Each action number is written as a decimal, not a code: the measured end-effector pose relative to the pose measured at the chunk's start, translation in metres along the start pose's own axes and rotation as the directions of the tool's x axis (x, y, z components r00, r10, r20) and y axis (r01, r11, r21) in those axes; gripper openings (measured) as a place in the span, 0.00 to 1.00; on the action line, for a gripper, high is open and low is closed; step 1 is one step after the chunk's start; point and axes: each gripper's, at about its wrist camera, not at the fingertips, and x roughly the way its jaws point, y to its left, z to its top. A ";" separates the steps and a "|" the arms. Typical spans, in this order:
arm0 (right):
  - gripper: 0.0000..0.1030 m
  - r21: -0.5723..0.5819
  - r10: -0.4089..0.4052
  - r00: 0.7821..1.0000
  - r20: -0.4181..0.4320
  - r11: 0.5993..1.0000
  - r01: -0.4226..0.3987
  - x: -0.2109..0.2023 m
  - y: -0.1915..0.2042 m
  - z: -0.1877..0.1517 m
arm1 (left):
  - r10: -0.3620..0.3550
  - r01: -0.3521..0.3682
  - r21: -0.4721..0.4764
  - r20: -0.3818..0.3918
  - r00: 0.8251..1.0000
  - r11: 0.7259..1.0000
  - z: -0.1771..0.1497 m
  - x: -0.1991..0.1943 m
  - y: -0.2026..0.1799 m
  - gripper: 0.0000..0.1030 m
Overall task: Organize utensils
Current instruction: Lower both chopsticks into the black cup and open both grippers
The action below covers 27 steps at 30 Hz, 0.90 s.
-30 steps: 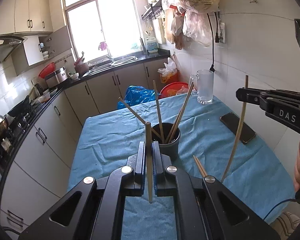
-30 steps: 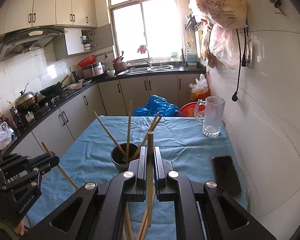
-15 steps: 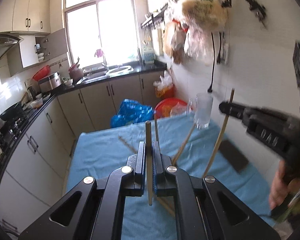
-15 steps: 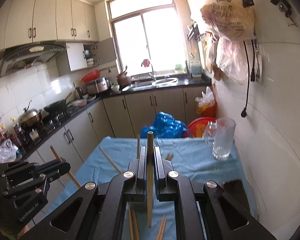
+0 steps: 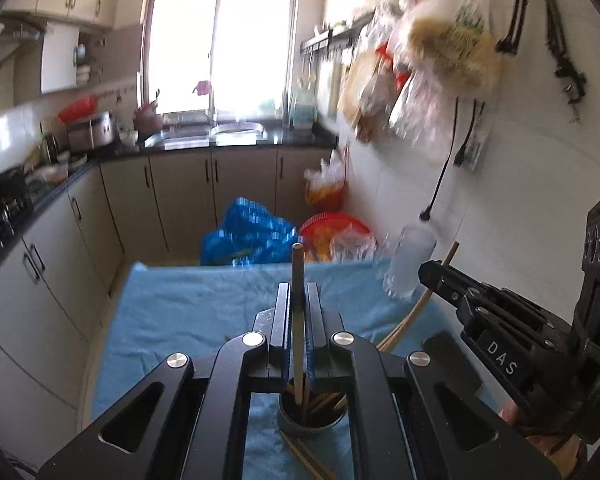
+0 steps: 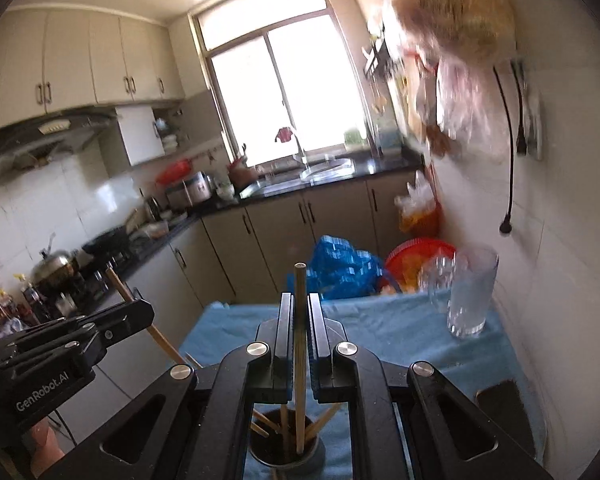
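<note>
My left gripper (image 5: 298,294) is shut on a wooden chopstick (image 5: 297,320) that stands upright between the pads. Its lower end shows over the mouth of a dark cup (image 5: 288,426) holding several chopsticks. My right gripper (image 6: 299,304) is shut on another upright chopstick (image 6: 300,344), whose tip hangs within the same cup's (image 6: 260,458) opening. In the left wrist view the right gripper (image 5: 430,274) comes in from the right with its chopstick (image 5: 418,308). The right wrist view shows the left gripper (image 6: 142,314) at left with its chopstick (image 6: 160,338). Loose chopsticks (image 5: 310,462) lie beside the cup.
The table carries a blue cloth (image 5: 188,304). A glass mug (image 6: 470,296) stands at the far right by the tiled wall, and a dark phone (image 6: 500,400) lies nearer. Kitchen cabinets (image 5: 40,280) run along the left. Bags hang from the wall above.
Both grippers moved forward and a little up with their chopsticks. The cup, earlier ahead of the fingers, now sits beneath them, under both chopsticks' lower ends.
</note>
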 end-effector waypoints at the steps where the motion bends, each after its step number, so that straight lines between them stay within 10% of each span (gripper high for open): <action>1: 0.06 0.009 -0.003 1.000 -0.029 1.000 0.004 0.010 -0.003 -0.007 | 0.001 -0.001 -0.006 -0.024 1.000 1.000 -0.006 0.009 0.002 0.05; 13: 0.09 0.068 -0.008 0.988 -0.154 0.998 0.019 0.050 -0.031 -0.041 | 0.045 -0.046 -0.005 -0.090 0.995 0.999 -0.035 0.038 0.010 0.07; 18: 0.29 0.064 -0.012 0.990 -0.142 0.998 0.021 0.044 -0.030 -0.040 | 0.072 -0.071 0.016 -0.059 0.996 0.997 -0.041 0.021 0.006 0.37; 27: 0.35 0.053 -0.008 0.993 -0.114 0.998 0.014 0.008 -0.022 -0.039 | 0.178 -0.181 0.079 0.036 0.983 0.980 -0.065 -0.032 -0.011 0.51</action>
